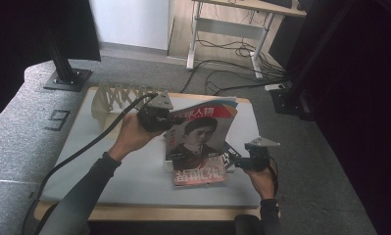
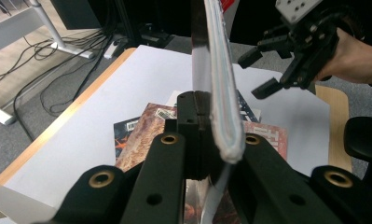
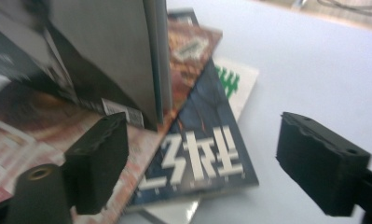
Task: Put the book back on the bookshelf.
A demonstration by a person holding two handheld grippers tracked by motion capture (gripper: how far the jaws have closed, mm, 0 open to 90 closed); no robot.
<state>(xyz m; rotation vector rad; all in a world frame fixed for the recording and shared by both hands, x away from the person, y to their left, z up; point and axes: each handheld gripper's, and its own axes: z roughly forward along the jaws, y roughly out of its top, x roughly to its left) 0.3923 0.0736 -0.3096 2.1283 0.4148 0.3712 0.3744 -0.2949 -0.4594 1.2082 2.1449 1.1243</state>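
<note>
Magazine [image 1: 200,131] is held upright by its edge in the clamped left gripper [image 1: 154,117], just right of the white rack [image 1: 119,100] and above the stack of magazines [image 1: 203,171]. Right of that stack, the right gripper [image 1: 239,161] is kept wide, with nothing between its jaws. The raised copy could be tilted and dropped onto the stack, since it is gripped at one edge only.

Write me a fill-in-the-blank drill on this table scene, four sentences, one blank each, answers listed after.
1. The left gripper has its jaws shut on the upright magazine with a ____ portrait cover.
2. The right gripper has its jaws ____, with nothing between them.
3. The dark blue magazine with white lettering lies ____ on the white table sheet.
4. The white lattice rack stands on the table's far ____ side in the high view.

Answers: man's; open; flat; left
</note>
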